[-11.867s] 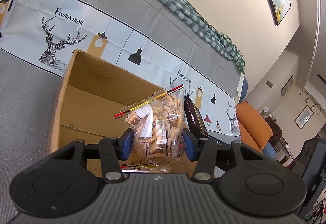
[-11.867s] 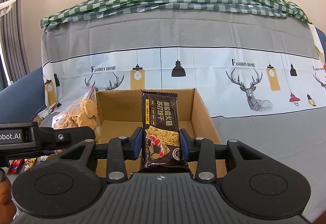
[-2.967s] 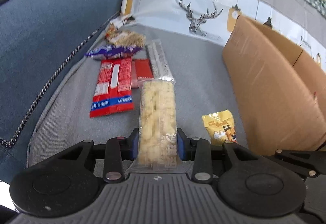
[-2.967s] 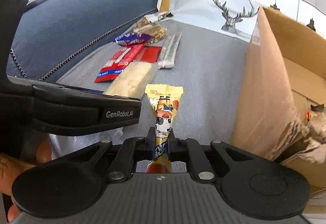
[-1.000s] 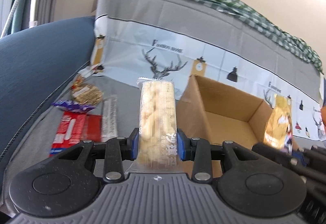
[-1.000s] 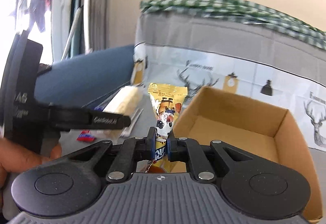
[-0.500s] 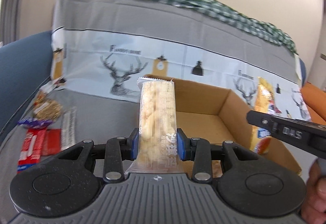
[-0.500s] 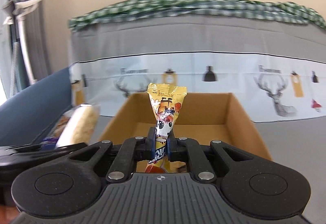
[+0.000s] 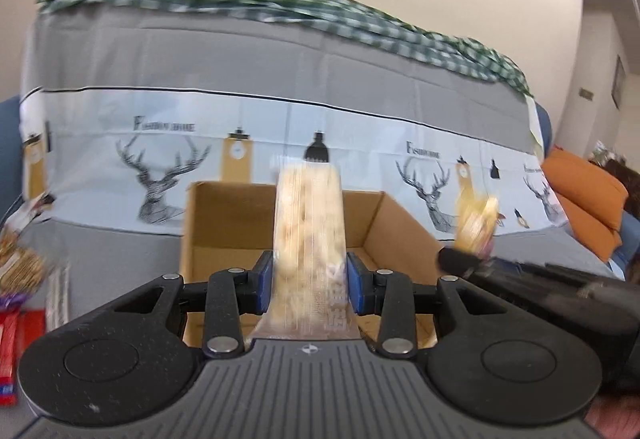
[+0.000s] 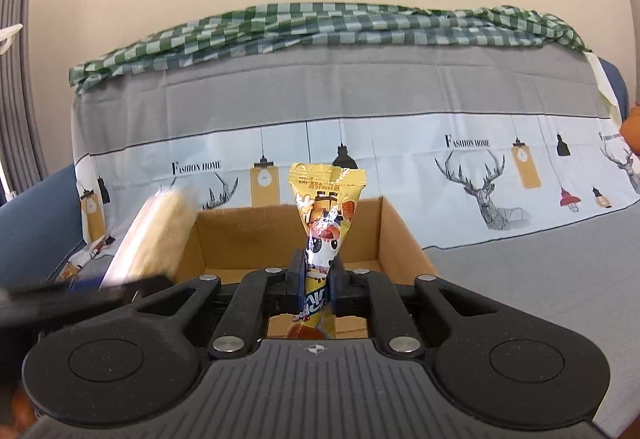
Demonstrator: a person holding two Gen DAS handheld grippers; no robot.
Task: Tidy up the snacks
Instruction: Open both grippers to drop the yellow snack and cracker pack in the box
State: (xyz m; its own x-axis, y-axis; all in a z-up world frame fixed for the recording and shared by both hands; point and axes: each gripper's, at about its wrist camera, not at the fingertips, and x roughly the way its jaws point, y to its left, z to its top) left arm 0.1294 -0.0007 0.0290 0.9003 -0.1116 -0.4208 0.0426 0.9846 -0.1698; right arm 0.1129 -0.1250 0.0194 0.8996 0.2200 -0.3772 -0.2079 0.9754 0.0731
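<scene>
Both my tongs have swung round from the loose snacks at the left to face the box head on, so I judge both loads are about ready to drop in. A second ago the box sat off to the right of each view; now its open top is dead ahead in both, near wall just under the fingers. The left tongs are clamped on the pale bar, which stands upright between the blue pads, its top over the box mouth. The right tongs are pinched narrow on the yellow packet, squeezing its waist so that the top fans out above the box. In the left view the yellow packet shows blurred at the right of the box; in the right view the bar shows blurred at the left. So I count two snacks in hand, one per tongs, and one box. On the grey sofa seat at far left some snacks remain: a red wrapper, a purple one, a clear strip and a bag of brownish bits, four that I can make out, though the edge is blurred. I cannot see the box floor well enough to count what lies inside.
</scene>
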